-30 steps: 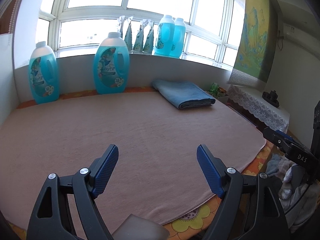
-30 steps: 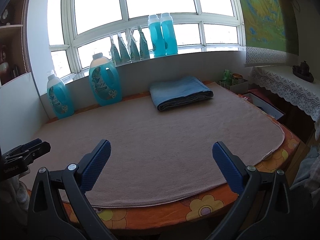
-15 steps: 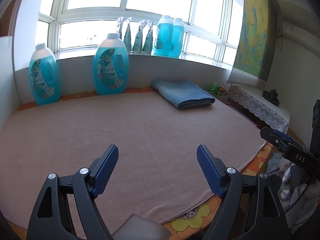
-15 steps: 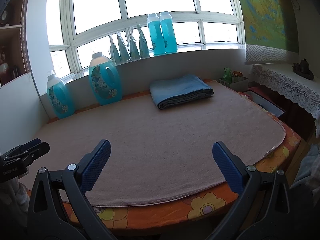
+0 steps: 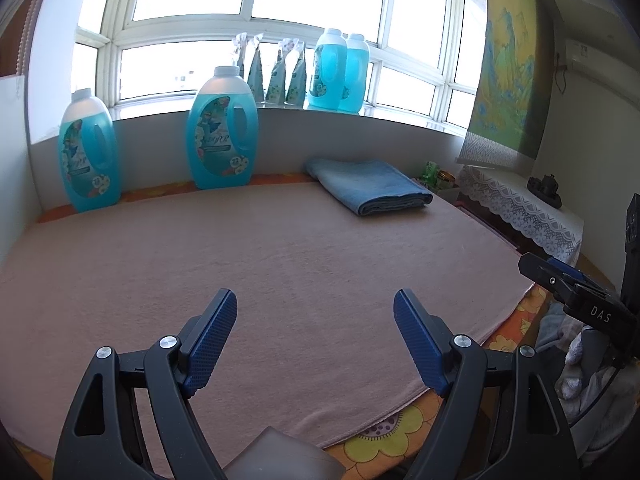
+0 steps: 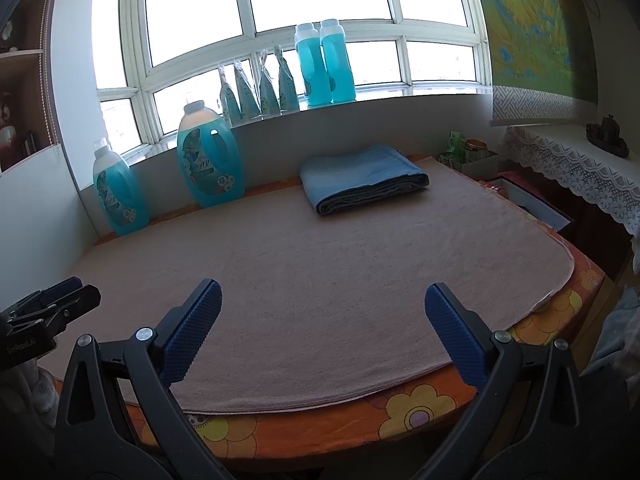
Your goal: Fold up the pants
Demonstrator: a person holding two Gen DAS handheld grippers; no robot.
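A folded blue pair of pants [image 5: 366, 186] lies at the far right of the pink cloth-covered table [image 5: 248, 256]; it also shows in the right wrist view [image 6: 362, 176]. My left gripper [image 5: 314, 308] is open and empty above the table's near edge. My right gripper [image 6: 322, 300] is open and empty, also at the near edge, and its tip shows in the left wrist view [image 5: 560, 280]. The left gripper's tip shows at the left in the right wrist view [image 6: 52, 300]. Both are far from the pants.
Two large blue detergent bottles [image 5: 222, 132] [image 5: 88, 152] stand at the back of the table. Further bottles and pouches [image 6: 324, 64] stand on the windowsill. A lace-covered shelf [image 6: 580, 164] is to the right. Light clothes [image 5: 576, 356] lie below the table's right edge.
Both views have shifted slightly; the grippers stay open and hold nothing. The pants have not moved.
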